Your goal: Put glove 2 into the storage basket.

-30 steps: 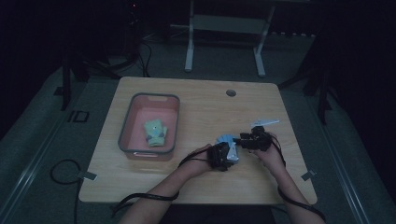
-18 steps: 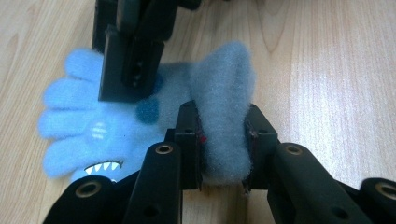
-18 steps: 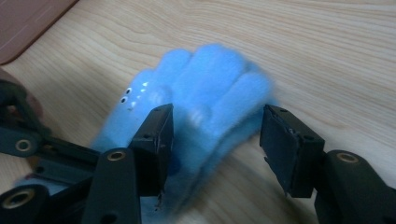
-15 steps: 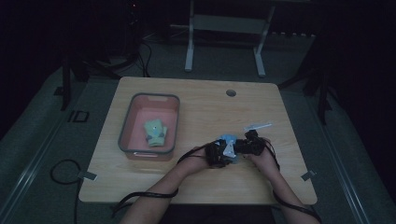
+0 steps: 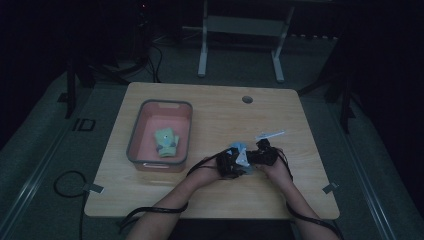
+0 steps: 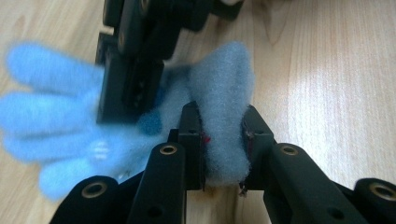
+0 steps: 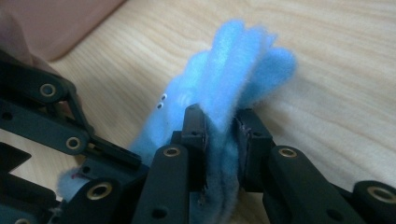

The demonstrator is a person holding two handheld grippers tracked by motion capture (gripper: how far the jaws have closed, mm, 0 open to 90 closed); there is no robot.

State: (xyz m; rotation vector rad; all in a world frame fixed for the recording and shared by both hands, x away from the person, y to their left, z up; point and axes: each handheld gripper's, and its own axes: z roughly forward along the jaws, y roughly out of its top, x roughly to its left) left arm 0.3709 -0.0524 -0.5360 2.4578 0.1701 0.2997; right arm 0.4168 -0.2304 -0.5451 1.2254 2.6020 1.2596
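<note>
- Left gripper point(image 6: 223, 140) clamps a fuzzy blue felt glove point(image 6: 219, 93).
- Right gripper point(image 7: 219, 140), jaws just closing, pinches the glove's finger end above the wooden table point(image 7: 350, 70).

You have a fuzzy, matt blue fleece glove point(image 6: 219, 93) between matt black plastic jaws, over a smooth, pale wood-grain table point(image 6: 336, 70) with a soft sheen.

Light: staying dim, room edges fading into black.
Floor point(image 5: 45, 165): grey carpet lying around the table.
Table point(image 5: 210, 100): pale wood, sitting mid-room, a round hole point(image 5: 247, 99) showing near its far edge.
Stand point(image 5: 240, 30): white metal frame standing behind.
</note>
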